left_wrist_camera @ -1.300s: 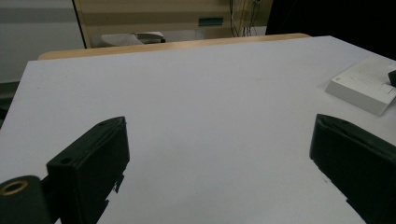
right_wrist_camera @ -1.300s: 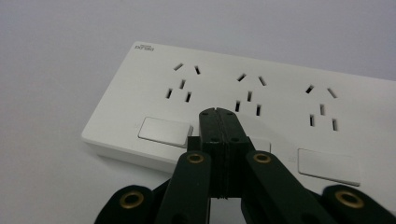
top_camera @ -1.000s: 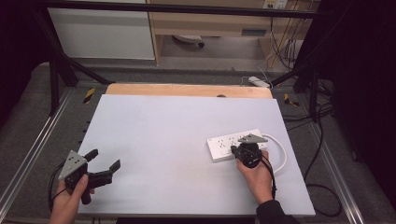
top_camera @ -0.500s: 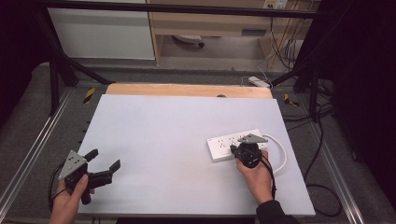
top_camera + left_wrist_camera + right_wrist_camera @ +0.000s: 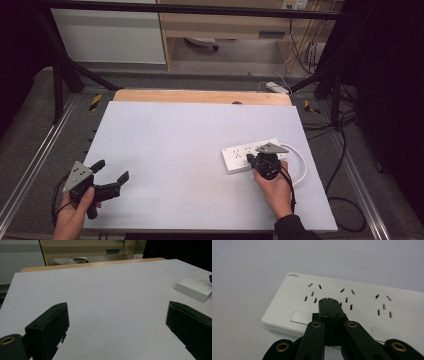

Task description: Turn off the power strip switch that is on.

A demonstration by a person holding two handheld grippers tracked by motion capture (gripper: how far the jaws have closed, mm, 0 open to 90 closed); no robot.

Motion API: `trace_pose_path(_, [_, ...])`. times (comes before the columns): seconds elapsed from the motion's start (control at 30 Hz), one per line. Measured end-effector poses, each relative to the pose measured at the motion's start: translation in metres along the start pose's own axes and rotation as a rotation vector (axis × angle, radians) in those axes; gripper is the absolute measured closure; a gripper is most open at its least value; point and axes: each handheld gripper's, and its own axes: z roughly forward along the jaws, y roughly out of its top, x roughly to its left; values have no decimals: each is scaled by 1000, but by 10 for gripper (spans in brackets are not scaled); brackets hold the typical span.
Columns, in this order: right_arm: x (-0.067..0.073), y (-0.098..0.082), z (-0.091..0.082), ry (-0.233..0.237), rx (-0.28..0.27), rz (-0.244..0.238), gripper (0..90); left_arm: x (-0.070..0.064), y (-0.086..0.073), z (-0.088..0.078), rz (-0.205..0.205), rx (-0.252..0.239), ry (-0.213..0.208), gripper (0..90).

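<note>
While white power strip lies under it, right tool closed, gripping nothing

The left gripper sat at seven o'clock, jaws spread wide and pointing toward two o'clock. The right gripper, at four o'clock, pointed down with jaws pressed together.

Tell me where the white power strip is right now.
In the high view the power strip lies on the right side of the white table, directly under the shut right tongs.
</note>
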Motion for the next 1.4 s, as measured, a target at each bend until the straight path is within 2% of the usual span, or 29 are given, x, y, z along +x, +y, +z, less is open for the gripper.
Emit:
trace_pose_path(0.17, [0,1,-1,2,-16,-3,900,0,0,0,1,2,0,48])
trace_pose_path(0.47, [1,4,-5,23,-77,-9,896,0,0,0,0,2,0,48])
trace_pose_path(0.77, [2,5,-5,37,-100,-16,863,0,0,0,2,4,0,47])
trace_pose_path(0.97, [2,6,-6,44,-119,-11,789,0,0,0,2,4,0,47])
trace_pose_path(1.1, [3,8,-7,45,-138,-16,703,0,0,0,2,4,-1,48])
trace_pose_path(1.4, [4,11,-10,53,-162,-12,598,0,0,0,1,5,1,47])
